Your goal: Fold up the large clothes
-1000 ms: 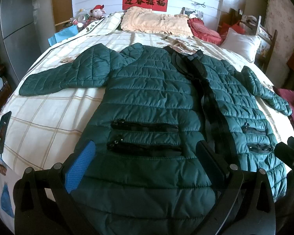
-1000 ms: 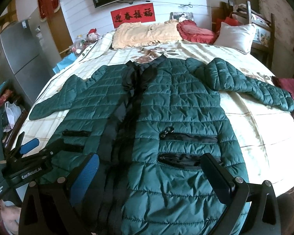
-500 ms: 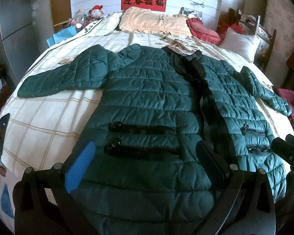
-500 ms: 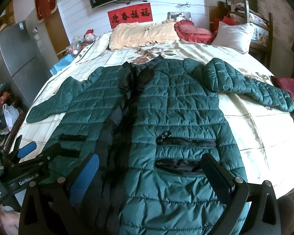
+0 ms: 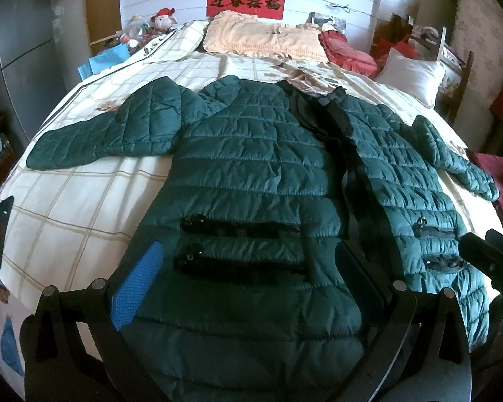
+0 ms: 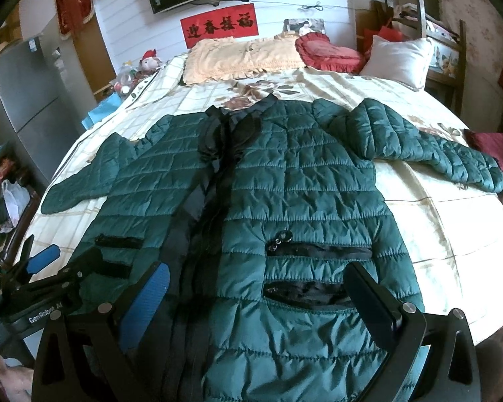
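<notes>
The left hand-held gripper (image 5: 248, 268) hangs with its jaws spread wide, grasping nothing, over the lower left panel of the green quilted jacket (image 5: 251, 174), its blue-padded finger toward the outer side seam and its dark finger near the front opening. The right hand-held gripper (image 6: 258, 288) is likewise released and empty, straddling the lower pocket (image 6: 305, 293) of the right panel. Both sit low over the hem end; whether the fingertips touch the fabric cannot be told.

The jacket lies face up on the checked bedspread (image 5: 67, 207), hem nearest the person, collar toward the pillows (image 6: 244, 57). The dark zipper placket (image 6: 214, 181) runs down the middle. The left sleeve (image 5: 110, 134) stretches out flat across the bed; the right sleeve (image 6: 429, 147) angles off toward the bed's edge.

No fold has been made yet, so the step appears to be taking the first hold. To do it well, each gripper should probably close on a single edge, a side seam or a sleeve, pinching both layers of the puffy shell rather than only the slick top one, which would likely slip. Bringing the sleeves in across the chest first would leave a tidy rectangle. Both sides should be lifted evenly so the padding does not bunch, and the open pocket should be avoided.
</notes>
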Available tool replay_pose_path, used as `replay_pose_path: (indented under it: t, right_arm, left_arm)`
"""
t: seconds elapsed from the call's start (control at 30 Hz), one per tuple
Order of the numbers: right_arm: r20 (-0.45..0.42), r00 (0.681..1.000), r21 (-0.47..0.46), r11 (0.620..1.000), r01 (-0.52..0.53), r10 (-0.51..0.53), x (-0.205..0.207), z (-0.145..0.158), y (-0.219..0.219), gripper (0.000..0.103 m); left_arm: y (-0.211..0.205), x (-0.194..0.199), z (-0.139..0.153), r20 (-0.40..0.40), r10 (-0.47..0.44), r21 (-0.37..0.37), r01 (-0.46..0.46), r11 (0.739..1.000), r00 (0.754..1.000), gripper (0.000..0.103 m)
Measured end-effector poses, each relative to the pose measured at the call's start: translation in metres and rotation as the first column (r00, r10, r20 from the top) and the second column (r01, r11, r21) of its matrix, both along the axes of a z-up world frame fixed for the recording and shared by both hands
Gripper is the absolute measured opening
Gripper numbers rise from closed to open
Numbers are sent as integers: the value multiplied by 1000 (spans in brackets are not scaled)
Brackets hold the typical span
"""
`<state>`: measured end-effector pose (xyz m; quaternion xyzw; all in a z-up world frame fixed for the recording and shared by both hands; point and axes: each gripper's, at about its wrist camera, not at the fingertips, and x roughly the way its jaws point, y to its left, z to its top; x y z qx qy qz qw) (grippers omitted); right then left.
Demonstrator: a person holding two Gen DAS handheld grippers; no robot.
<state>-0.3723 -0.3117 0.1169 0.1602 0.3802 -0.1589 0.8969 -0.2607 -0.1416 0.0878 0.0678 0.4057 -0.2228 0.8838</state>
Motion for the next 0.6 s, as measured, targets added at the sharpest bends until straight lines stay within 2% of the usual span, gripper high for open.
replay_pose_path:
  t: [0.6]
  right_arm:
    - [-60,998,-41,999,5,-8,35,3,-6,103]
  left_arm:
    - [6,29,6,11,33,-5,-33,999,999,103]
